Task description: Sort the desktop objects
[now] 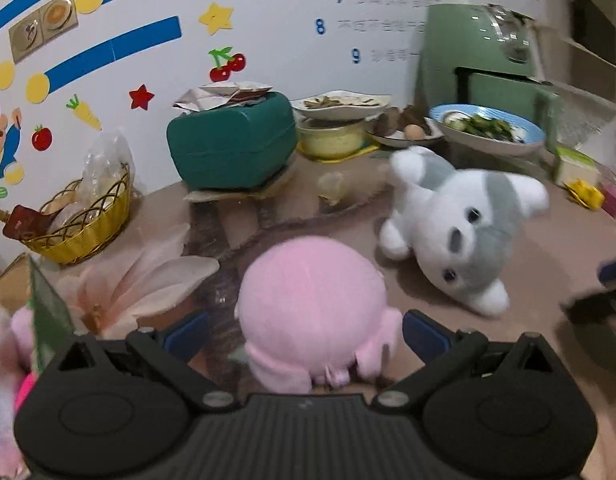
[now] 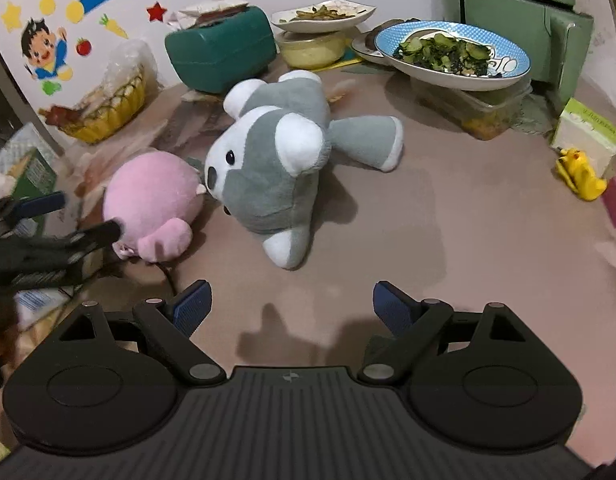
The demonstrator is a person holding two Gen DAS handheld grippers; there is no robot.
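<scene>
Two plush toys on the table: a pink plush (image 1: 314, 312) sitting right between the fingers of the left gripper (image 1: 305, 334), and a grey-and-white plush dog (image 2: 267, 168) lying on its side just beyond it, straight ahead of the right gripper (image 2: 291, 307). The left gripper's jaws are spread wide to either side of the pink toy, its blue pads (image 1: 418, 330) close to it but not visibly pressing, so it is released, not clenched. The right gripper is spread too, nothing between its fingers, bare table (image 2: 448, 216) beneath. Farther ahead: one green box (image 1: 231, 144) with papers on top, one yellow wire basket (image 1: 83, 224) off to the left, three dishes of food including a blue plate (image 2: 454, 54) of greens. To the right, one small yellow toy (image 2: 580, 176), blurred. The left gripper's own body hides the pink plush's underside; another pink furry thing at the far left edge is cut off.
</scene>
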